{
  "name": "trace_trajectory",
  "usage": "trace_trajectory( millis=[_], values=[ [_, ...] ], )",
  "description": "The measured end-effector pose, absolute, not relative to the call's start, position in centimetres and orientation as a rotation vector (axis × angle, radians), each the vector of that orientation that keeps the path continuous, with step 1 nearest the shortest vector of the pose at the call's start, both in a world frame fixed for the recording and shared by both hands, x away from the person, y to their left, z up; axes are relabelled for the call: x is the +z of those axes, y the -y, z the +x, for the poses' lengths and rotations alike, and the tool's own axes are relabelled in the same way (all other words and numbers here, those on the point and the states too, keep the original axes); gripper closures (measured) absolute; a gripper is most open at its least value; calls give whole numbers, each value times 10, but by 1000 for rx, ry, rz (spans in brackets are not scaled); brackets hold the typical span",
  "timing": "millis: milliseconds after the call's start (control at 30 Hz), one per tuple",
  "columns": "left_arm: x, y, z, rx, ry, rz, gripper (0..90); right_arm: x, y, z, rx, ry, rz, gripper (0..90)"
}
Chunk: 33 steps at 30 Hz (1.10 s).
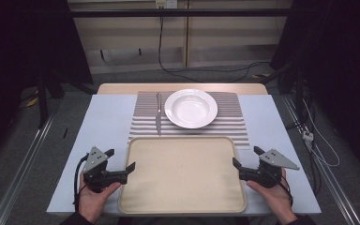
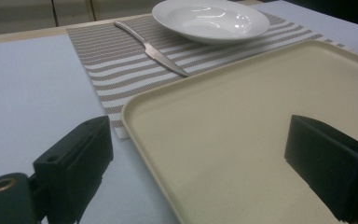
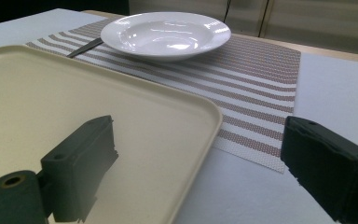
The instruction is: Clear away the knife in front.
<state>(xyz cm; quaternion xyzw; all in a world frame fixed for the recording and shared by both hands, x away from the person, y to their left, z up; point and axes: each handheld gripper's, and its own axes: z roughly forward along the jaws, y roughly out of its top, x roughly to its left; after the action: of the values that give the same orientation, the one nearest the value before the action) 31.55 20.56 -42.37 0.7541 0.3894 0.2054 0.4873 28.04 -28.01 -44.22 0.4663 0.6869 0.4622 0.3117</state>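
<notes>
A bare cream tray (image 1: 183,173) lies at the near middle of the table. My left gripper (image 1: 120,160) is at the tray's left rim, held in a hand. In the left gripper view, my left gripper (image 2: 198,149) stands open, one jaw over the table and the other over the tray (image 2: 242,107). My right gripper (image 1: 247,157) mirrors it at the right rim. In the right gripper view, my right gripper (image 3: 200,140) is open astride the tray's (image 3: 74,93) edge. Neither pair of jaws presses on the rim.
Beyond the tray a striped placemat (image 1: 229,119) carries a white deep plate (image 1: 191,108) and, to its left, a metal knife (image 1: 158,115). The pale table top (image 1: 108,122) has bare strips left and right of the mat. Cables run over the floor behind.
</notes>
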Motion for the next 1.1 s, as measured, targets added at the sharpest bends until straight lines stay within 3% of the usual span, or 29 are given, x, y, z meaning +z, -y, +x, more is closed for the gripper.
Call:
trace_trajectory(
  millis=[633, 1100],
  values=[
    [-410, -209, 321, 502, -957, 1821, 77, -442, 278, 283, 1229, -1822, 1235, 97],
    [-403, -186, 348, 489, -950, 1879, 77, -442, 278, 284, 1230, -1829, 1234, 95]
  ],
)
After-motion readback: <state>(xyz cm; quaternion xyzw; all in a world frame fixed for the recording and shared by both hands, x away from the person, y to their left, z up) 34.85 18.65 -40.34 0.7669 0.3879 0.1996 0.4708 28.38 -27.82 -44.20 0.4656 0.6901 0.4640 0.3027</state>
